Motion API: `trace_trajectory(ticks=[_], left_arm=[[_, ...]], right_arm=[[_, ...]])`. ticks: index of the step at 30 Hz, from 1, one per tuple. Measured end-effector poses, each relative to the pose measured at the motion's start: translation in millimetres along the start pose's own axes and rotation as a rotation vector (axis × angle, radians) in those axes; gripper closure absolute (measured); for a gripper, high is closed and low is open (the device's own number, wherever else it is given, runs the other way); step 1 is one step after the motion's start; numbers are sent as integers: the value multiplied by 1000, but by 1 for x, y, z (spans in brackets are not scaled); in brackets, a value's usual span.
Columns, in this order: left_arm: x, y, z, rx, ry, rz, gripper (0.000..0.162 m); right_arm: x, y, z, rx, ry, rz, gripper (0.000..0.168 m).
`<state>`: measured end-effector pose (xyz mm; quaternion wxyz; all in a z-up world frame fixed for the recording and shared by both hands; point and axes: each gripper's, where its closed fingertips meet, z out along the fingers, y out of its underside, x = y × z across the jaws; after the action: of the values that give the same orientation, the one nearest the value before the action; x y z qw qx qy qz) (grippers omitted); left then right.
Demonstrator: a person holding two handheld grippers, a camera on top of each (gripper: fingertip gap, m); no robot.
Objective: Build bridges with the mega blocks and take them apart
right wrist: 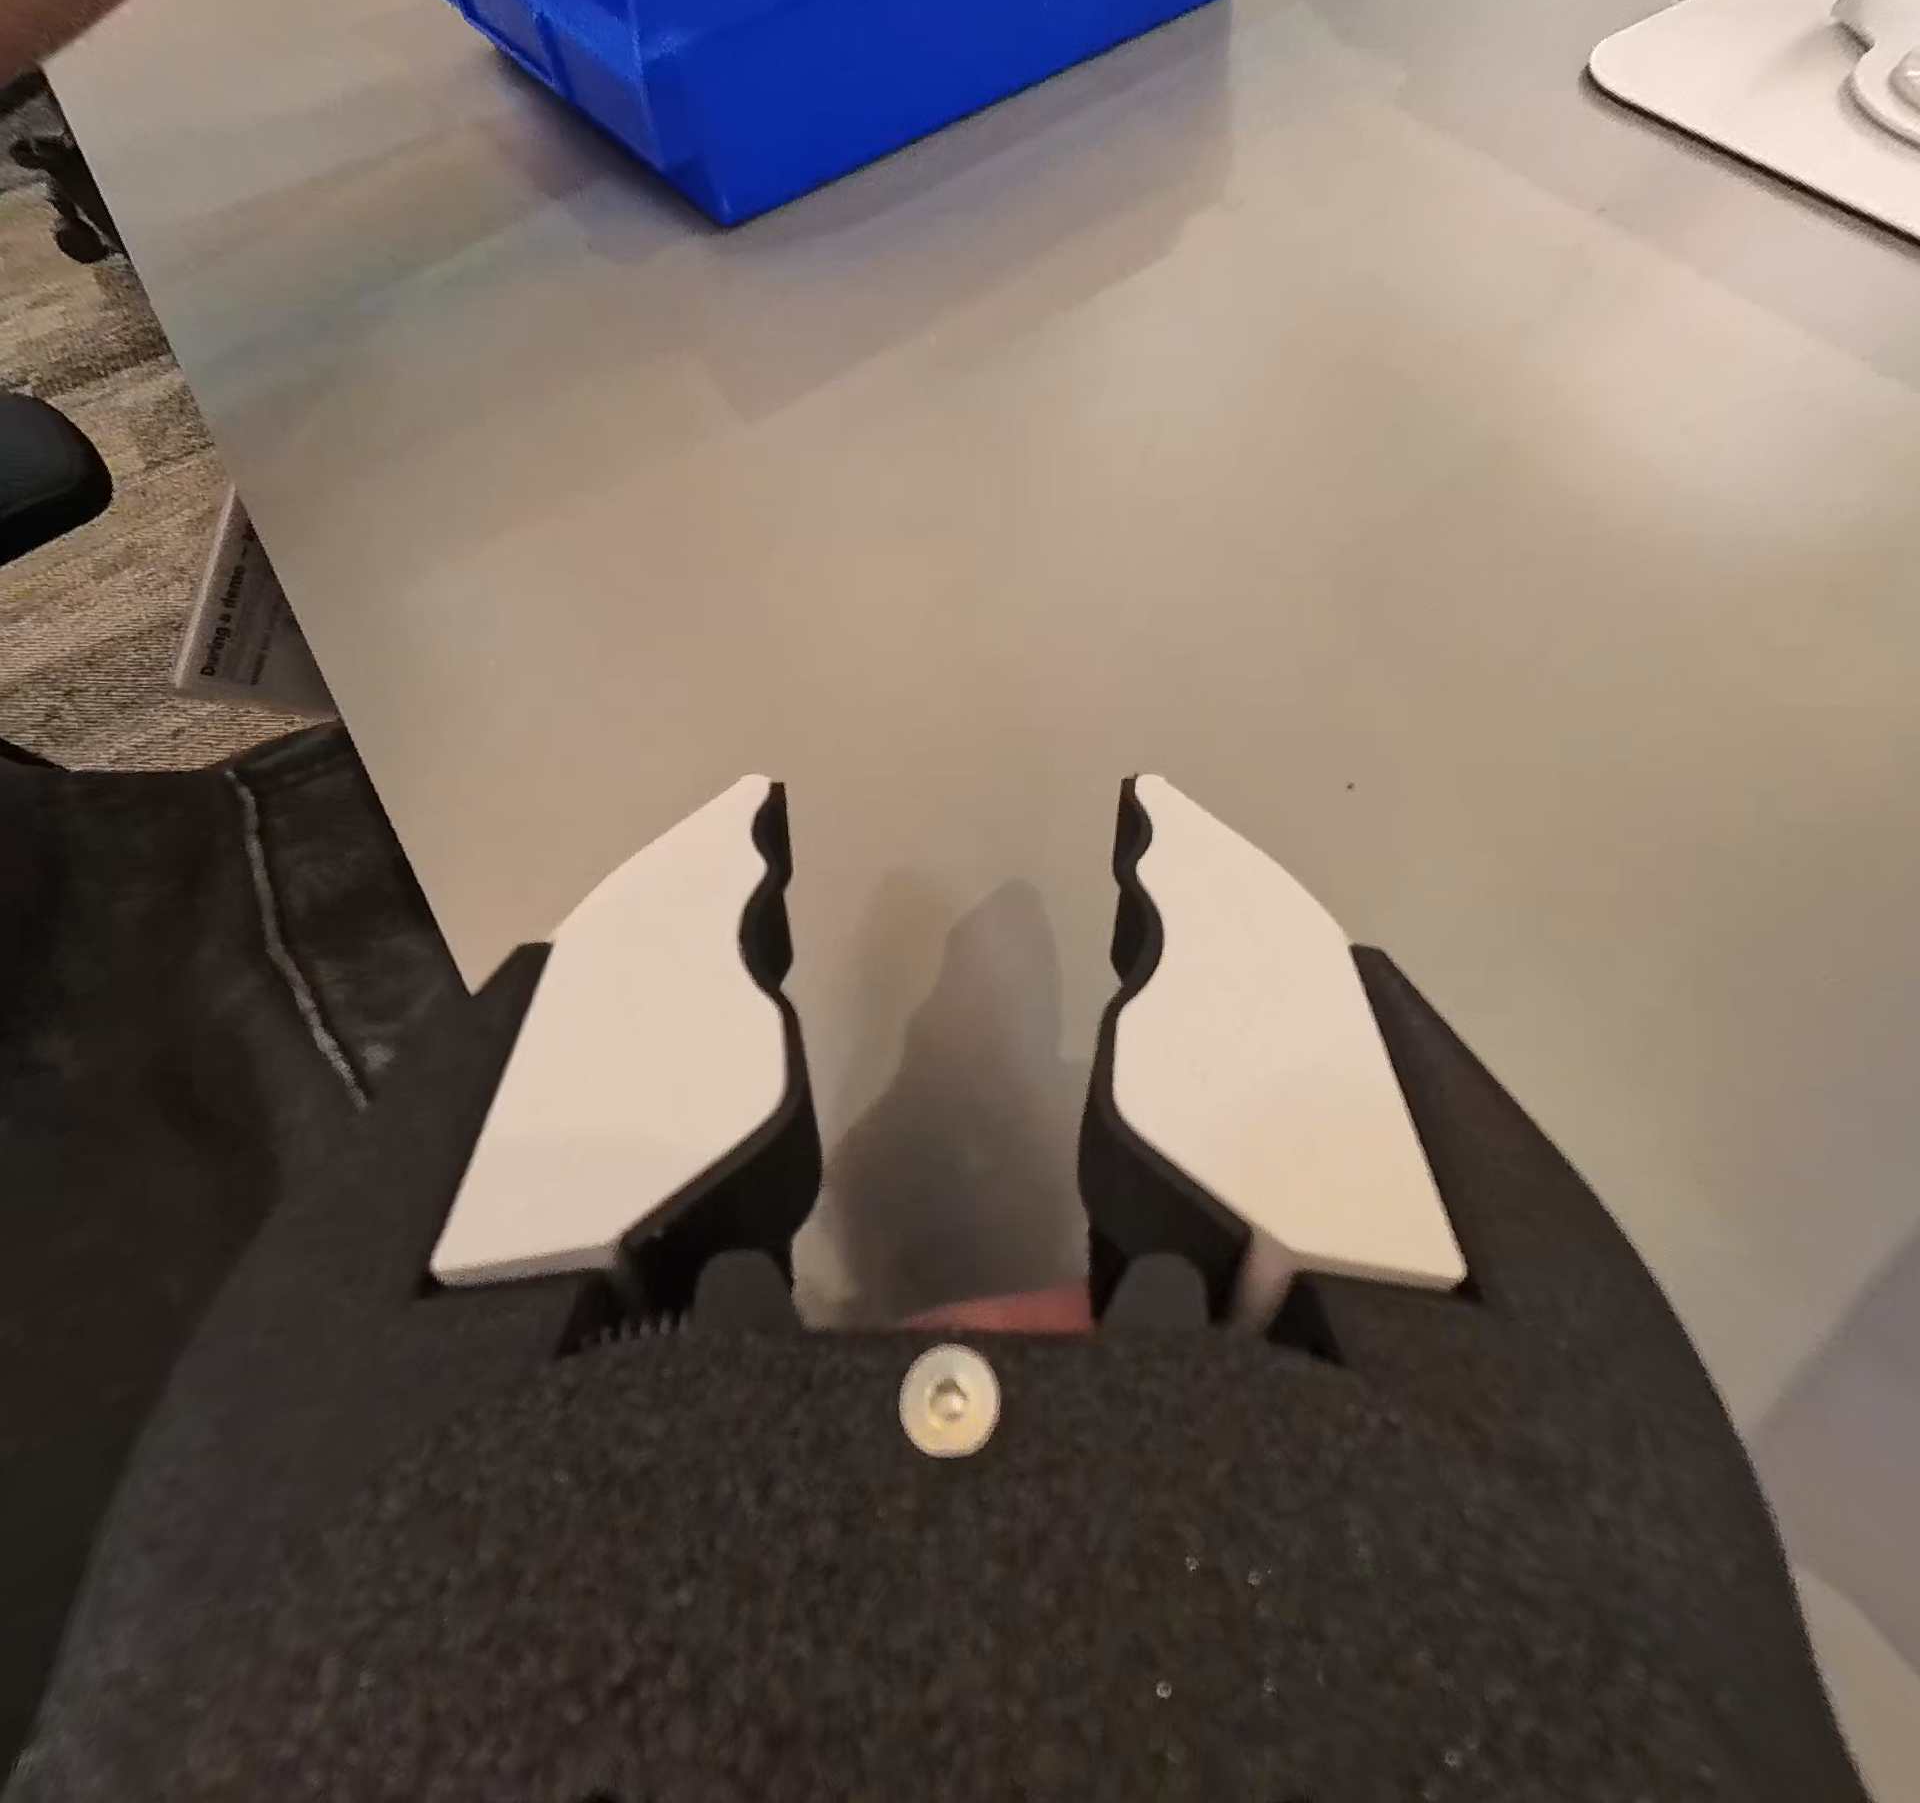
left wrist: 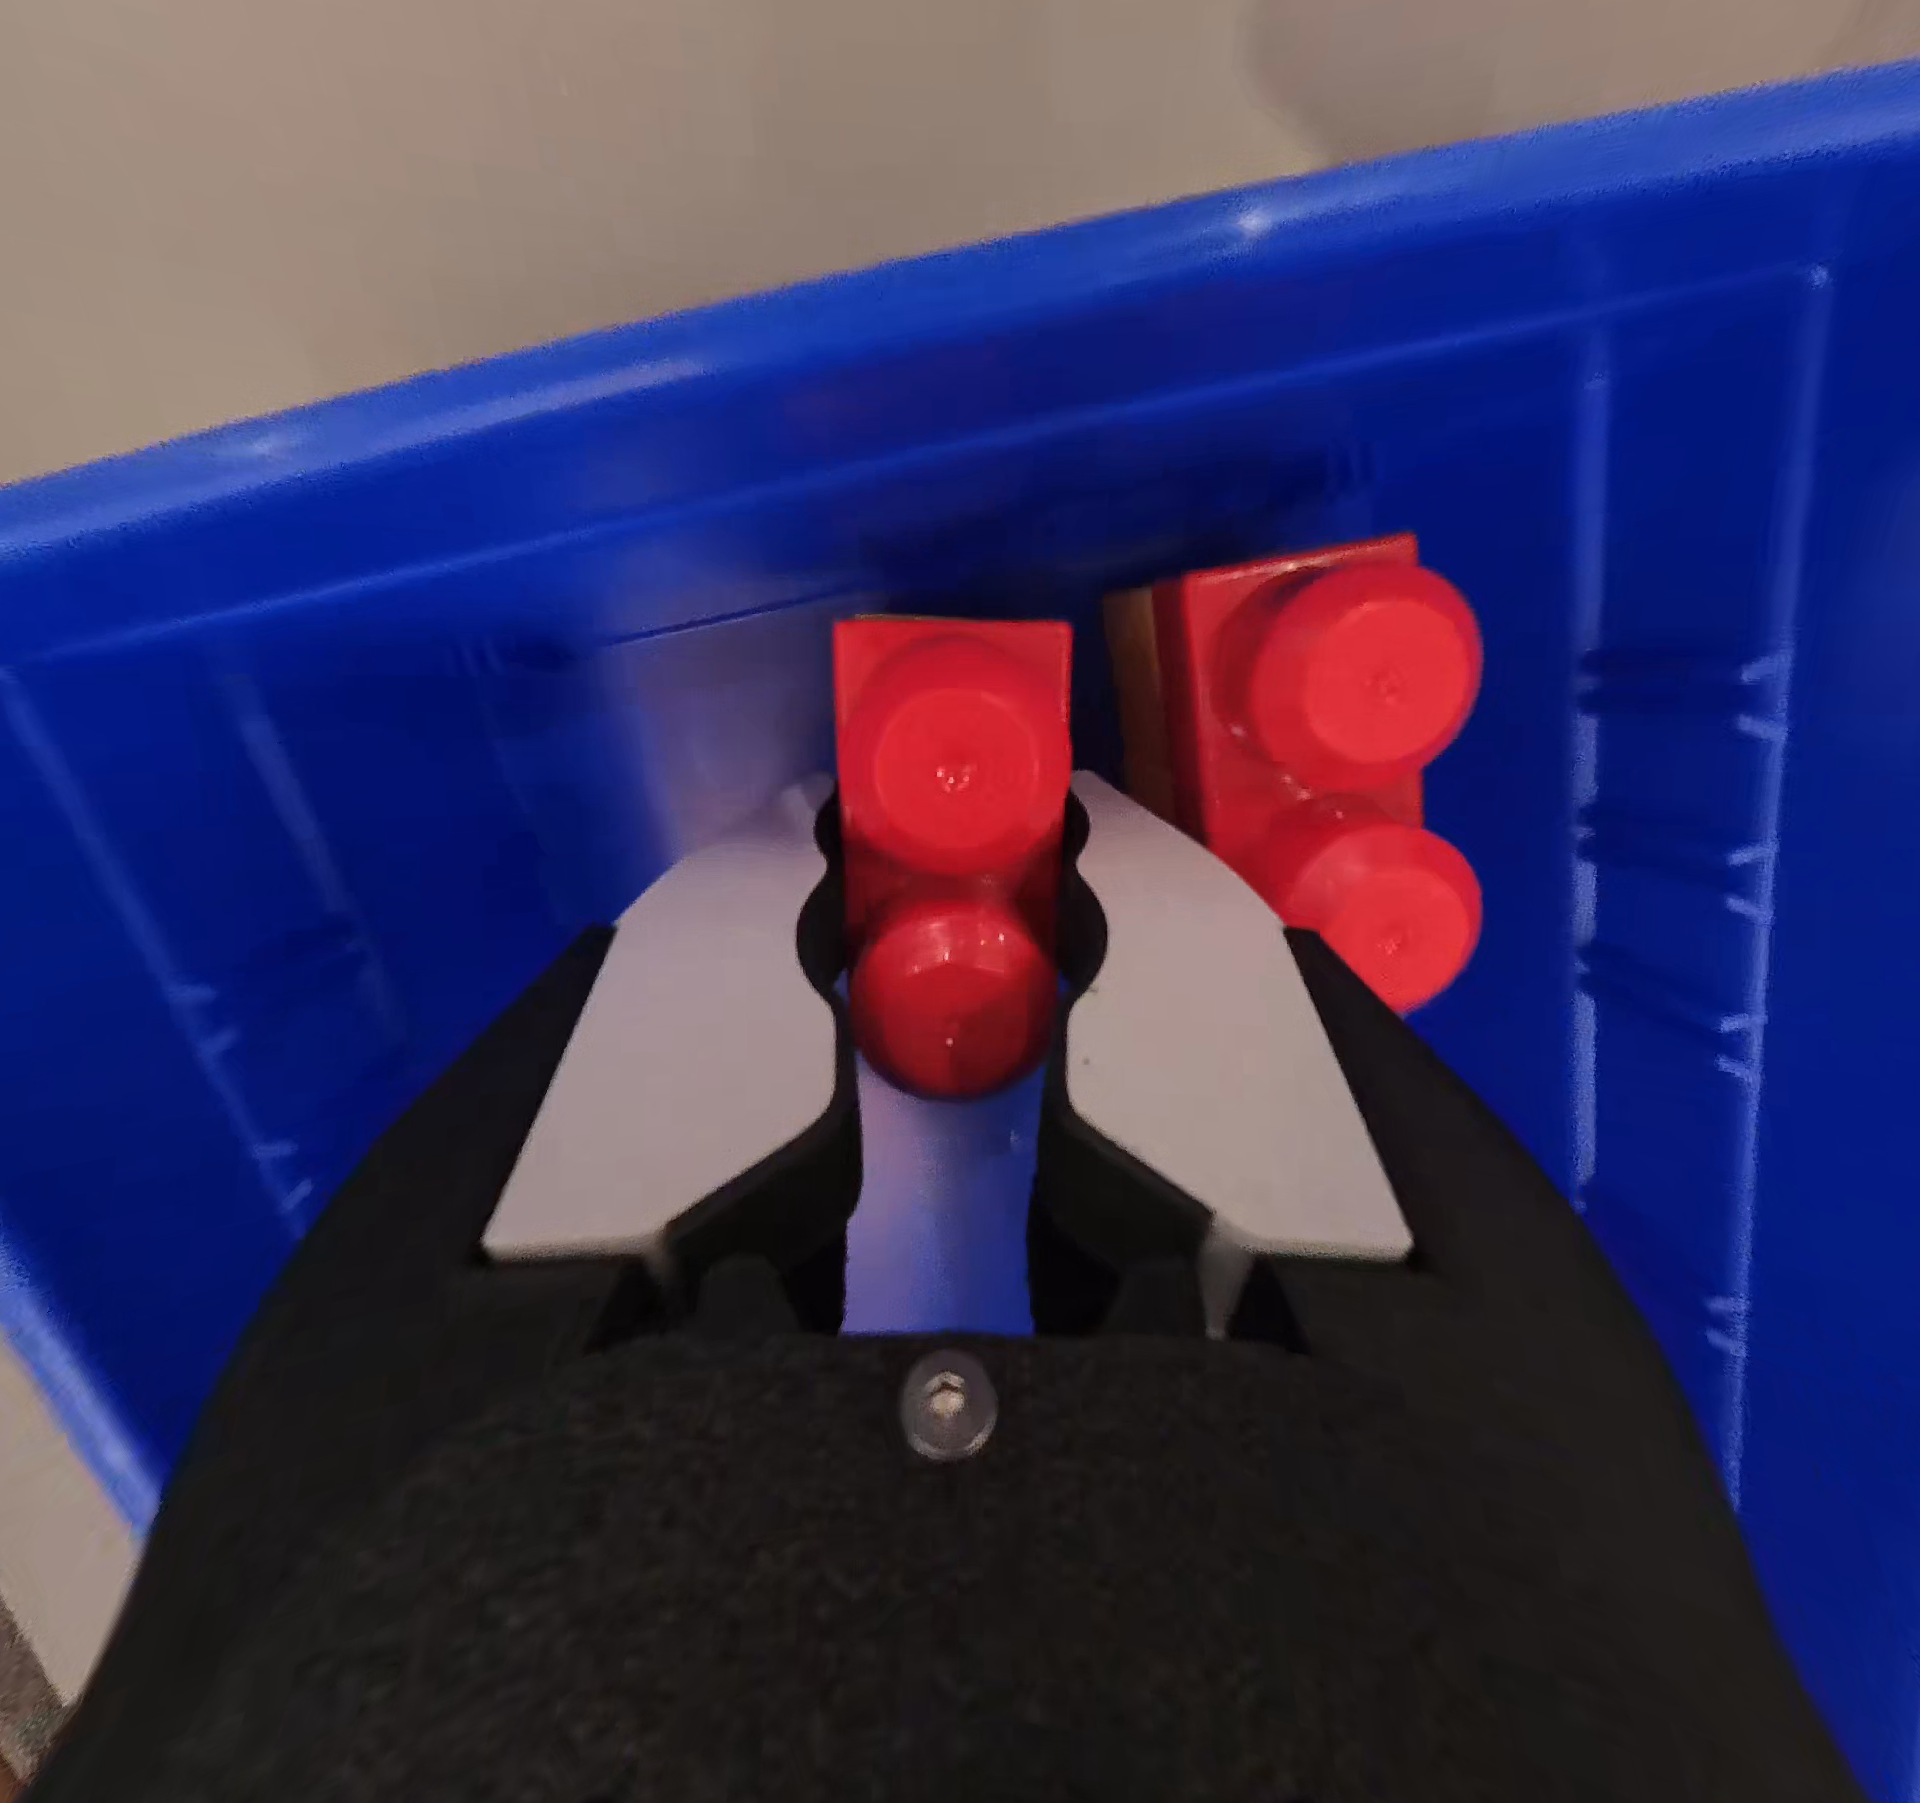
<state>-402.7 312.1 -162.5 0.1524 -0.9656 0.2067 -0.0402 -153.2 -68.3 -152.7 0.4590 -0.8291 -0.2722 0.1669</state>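
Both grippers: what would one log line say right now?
left gripper: shut on red block, in bin | right gripper: open, empty, over table

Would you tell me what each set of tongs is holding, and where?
Left tongs grip a red two-stud block by its long sides, inside the blue bin. Right tongs hold nothing.

**Two wrist cameras, one shared bin**

The left wrist view looks forward and steeply down along its jaws into the blue bin [left wrist: 416,714], very close, the bin's inside filling the frame; the right wrist view sits low over the grey counter [right wrist: 1039,506], facing across it, well back; both views share only the blue bin [right wrist: 831,18].
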Motion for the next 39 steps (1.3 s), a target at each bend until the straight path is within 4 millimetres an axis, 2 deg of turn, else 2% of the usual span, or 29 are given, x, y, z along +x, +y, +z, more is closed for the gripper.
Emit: trace_trajectory(ticks=[3, 5, 8, 12, 14, 16, 19, 21, 23, 25, 27, 30, 34, 37, 39], left_arm=[[1, -2, -23, 92, 7, 30, 125], [7, 2, -50, 169, 34, 64, 126], [28, 18, -98, 309, 134, 138, 125], [77, 52, -156, 483, 360, 245, 125], [112, 71, -176, 522, 522, 298, 125], [155, 95, -187, 502, 695, 388, 126], [224, 134, -195, 418, 935, 548, 126], [263, 157, -196, 345, 1058, 636, 126], [291, 176, -189, 269, 1127, 704, 126], [311, 187, -177, 218, 1135, 746, 126], [323, 191, -163, 187, 1107, 764, 126], [332, 193, -152, 170, 1112, 762, 126], [340, 185, -155, 283, 1154, 738, 126], [342, 187, -156, 319, 1154, 754, 126], [338, 178, -166, 370, 1181, 707, 126]], right_arm=[[3, 0, -1, 0, 17, -9, 109], [6, 1, -1, 2, 19, 3, 110], [12, -1, -4, 16, 23, 26, 111], [14, -4, -3, 46, -20, 84, 113], [13, -13, 0, 75, -71, 113, 113], [8, -30, 4, 109, -165, 130, 114], [6, -74, 5, 216, -316, 147, 113], [5, -99, 3, 278, -439, 169, 110], [3, -111, 3, 287, -555, 196, 107], [-6, -110, 5, 233, -658, 206, 106], [-11, -106, 6, 226, -679, 201, 108], [-10, -99, 8, 237, -648, 191, 131], [-6, -95, 5, 231, -648, 215, 132], [-7, -92, 2, 227, -638, 181, 132], [-2, -81, 4, 186, -618, 175, 132]])
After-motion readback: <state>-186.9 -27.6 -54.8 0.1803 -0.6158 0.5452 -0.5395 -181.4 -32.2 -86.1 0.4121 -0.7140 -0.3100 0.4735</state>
